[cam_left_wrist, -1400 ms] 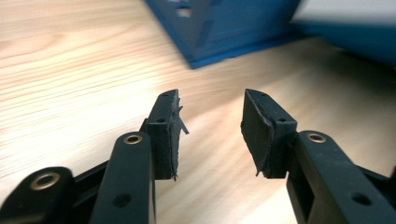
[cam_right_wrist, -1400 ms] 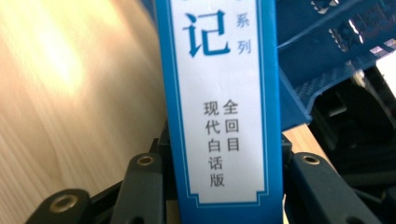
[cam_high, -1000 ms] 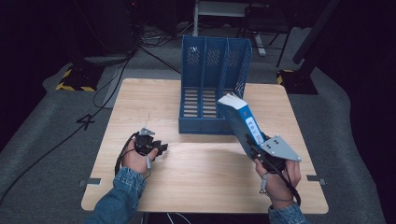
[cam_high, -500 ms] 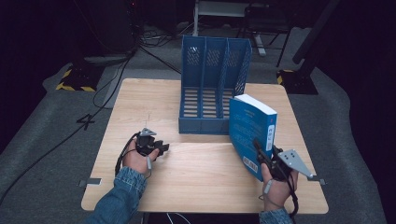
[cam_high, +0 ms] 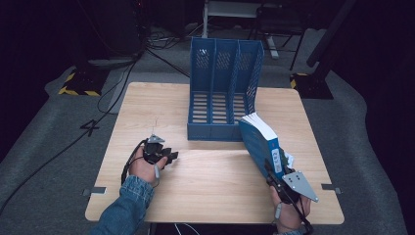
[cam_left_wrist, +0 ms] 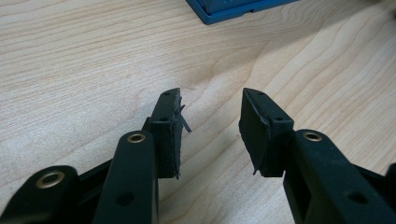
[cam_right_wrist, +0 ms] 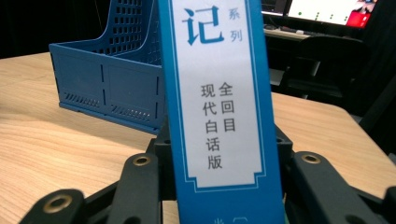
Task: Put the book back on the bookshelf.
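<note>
A thick blue book (cam_high: 262, 139) with a white-and-blue spine (cam_right_wrist: 217, 93) stands tilted on the table's right side, just in front of the blue file rack (cam_high: 222, 93). My right gripper (cam_high: 280, 172) is shut on the book's spine end, its jaws pressing both covers (cam_right_wrist: 219, 154). On the left of the table my left gripper (cam_high: 166, 157) rests low over the wood, open, with nothing between its fingertips (cam_left_wrist: 210, 126).
The blue file rack (cam_right_wrist: 109, 79) with three slots stands at the back middle of the wooden table (cam_high: 215, 191). A corner of the rack (cam_left_wrist: 233, 9) lies beyond the left gripper. Cables and dark stands lie on the floor behind the table.
My right gripper has come down toward me with the book, which was first held up and tipped back and now stands lower on the table's right side. The left gripper has not moved.
</note>
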`<state>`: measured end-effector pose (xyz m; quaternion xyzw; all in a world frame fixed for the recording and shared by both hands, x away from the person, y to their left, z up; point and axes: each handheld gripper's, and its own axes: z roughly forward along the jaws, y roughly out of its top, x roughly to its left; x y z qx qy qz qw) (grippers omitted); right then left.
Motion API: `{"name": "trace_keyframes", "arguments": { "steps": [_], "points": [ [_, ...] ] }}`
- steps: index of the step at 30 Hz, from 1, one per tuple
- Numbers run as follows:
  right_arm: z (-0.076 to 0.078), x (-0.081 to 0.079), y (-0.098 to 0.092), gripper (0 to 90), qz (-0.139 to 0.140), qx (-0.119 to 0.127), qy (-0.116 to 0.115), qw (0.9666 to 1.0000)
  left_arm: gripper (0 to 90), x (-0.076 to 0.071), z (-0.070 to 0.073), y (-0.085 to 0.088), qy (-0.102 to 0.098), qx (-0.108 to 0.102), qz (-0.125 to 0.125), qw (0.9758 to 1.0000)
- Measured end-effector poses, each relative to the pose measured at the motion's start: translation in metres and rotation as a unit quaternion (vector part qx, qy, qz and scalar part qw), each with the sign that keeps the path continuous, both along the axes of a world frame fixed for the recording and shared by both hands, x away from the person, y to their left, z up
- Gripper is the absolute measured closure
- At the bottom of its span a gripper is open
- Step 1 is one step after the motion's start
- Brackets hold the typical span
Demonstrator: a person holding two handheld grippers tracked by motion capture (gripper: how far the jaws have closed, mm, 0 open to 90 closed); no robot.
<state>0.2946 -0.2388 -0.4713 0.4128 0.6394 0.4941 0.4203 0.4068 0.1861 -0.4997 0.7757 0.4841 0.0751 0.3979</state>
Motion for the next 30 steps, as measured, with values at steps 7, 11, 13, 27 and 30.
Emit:
{"name": "trace_keyframes", "arguments": {
  "steps": [7, 11, 13, 27, 30],
  "points": [
    [-0.006, 0.003, 0.011, 60.0, 0.020, -0.044, 0.009, 0.9988, 58.0, 0.001, -0.001, 0.001, -0.001, -0.008, -0.002, 1.0000],
    [-0.007, 0.004, 0.015, 59.9, 0.024, -0.056, 0.012, 0.9981, 57.8, 0.002, -0.003, 0.003, -0.002, -0.019, -0.001, 0.9998],
    [-0.007, 0.004, 0.014, 59.9, 0.024, -0.052, 0.013, 0.9983, 56.7, 0.003, -0.004, 0.004, -0.009, -0.021, -0.002, 0.9997],
    [-0.004, 0.006, 0.010, 59.7, 0.035, -0.037, 0.026, 0.9984, 52.1, 0.002, -0.004, 0.001, -0.024, -0.002, -0.007, 0.9997],
    [-0.004, 0.007, 0.010, 59.0, 0.039, -0.033, 0.030, 0.9982, 51.6, 0.002, -0.004, 0.000, -0.024, -0.001, -0.007, 0.9997]
  ]
}}
